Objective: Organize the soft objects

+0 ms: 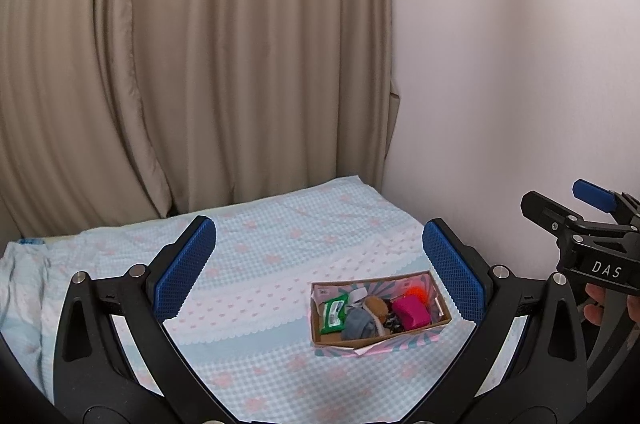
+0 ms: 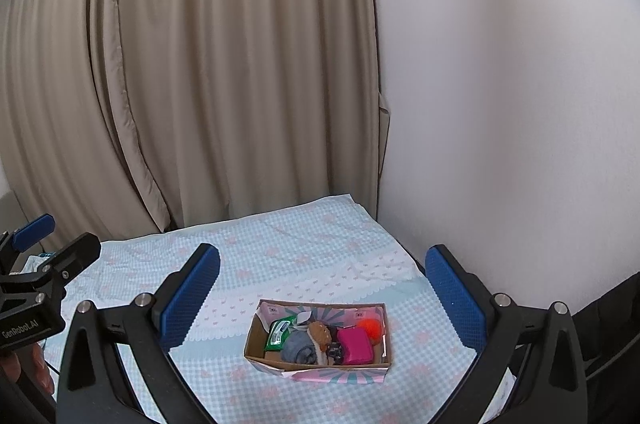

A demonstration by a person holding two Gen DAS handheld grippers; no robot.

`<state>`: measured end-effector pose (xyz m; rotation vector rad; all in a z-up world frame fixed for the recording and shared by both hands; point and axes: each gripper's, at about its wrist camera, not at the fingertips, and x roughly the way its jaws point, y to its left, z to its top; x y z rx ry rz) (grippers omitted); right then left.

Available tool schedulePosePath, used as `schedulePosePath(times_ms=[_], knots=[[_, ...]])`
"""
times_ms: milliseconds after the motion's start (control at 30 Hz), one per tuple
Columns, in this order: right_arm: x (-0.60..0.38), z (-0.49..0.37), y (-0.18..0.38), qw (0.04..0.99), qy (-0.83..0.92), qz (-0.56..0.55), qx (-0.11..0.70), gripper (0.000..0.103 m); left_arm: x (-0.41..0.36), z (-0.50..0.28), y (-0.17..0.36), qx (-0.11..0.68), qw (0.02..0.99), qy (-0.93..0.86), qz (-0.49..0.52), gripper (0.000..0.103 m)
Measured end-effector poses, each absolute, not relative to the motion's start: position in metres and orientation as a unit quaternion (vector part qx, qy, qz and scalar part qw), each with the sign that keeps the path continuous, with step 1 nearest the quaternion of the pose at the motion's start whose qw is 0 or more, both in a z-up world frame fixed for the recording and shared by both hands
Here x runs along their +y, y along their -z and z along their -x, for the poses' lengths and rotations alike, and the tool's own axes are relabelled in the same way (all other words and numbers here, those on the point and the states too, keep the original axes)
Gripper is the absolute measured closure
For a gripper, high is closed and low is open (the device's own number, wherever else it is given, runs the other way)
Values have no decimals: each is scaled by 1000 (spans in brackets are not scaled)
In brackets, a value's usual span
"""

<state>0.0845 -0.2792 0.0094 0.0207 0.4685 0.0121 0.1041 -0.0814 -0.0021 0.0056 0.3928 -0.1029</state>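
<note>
1. We take the cardboard box (image 1: 380, 312) as our landmark; it sits on the bed (image 1: 260, 264), whose cover is pale blue check with pink flowers and white scalloped bands.
2. Inside the box we see a green packet (image 1: 333, 314) at its left end, a grey rolled cloth (image 1: 360, 322) just beside that, and a brown plush toy (image 1: 377, 306) touching the grey cloth.
3. A pink pouch (image 1: 410, 312) lies toward the box's right end, with an orange fuzzy ball (image 1: 416, 292) in the far right corner behind it.
4. A small dark item lies between the grey cloth and the pink pouch; we cannot tell what it is.
5. Our left gripper (image 1: 320, 264) hangs above the bed on the near side of the box, its blue-padded fingers (image 1: 184, 272) spread wide and holding nothing; the box shows just inside its right finger.
6. Our right gripper (image 2: 322, 294) also hovers on the near side of the box, fingers (image 2: 454, 300) spread wide and empty, with the box low between them.
7. In the right wrist view the same contents show: green packet (image 2: 277, 334), grey cloth (image 2: 298, 346), plush toy (image 2: 320, 334), pink pouch (image 2: 355, 344), orange ball (image 2: 370, 326).
8. Beyond the box, a beige curtain (image 1: 180, 63) hangs at the far edge of the bed, and a white wall (image 1: 520, 83) rises to the box's right.
</note>
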Motion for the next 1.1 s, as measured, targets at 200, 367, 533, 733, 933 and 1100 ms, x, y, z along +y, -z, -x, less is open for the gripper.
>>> schedulePosePath(times_ms=[200,367,533,733,933,1100], knots=[[-281,-87,-10,973,-4,-11,229,1,-86,-103,-1,186,981,48,-8,0],[-281,-90,-9,973,-2,-12,229,1,-88,-104,-2,186,981,49,-8,0],[-281,-91,-9,973,-1,-12,229,1,-90,-102,-4,179,983,46,-13,0],[-280,-91,-9,974,0,-12,228,1,-92,-103,-5,174,983,46,-15,0],[-278,-90,-8,974,2,-13,227,1,-93,-103,-6,175,983,45,-15,0],[-277,-90,-8,974,5,-14,228,1,-94,-103,-5,176,983,41,-21,0]])
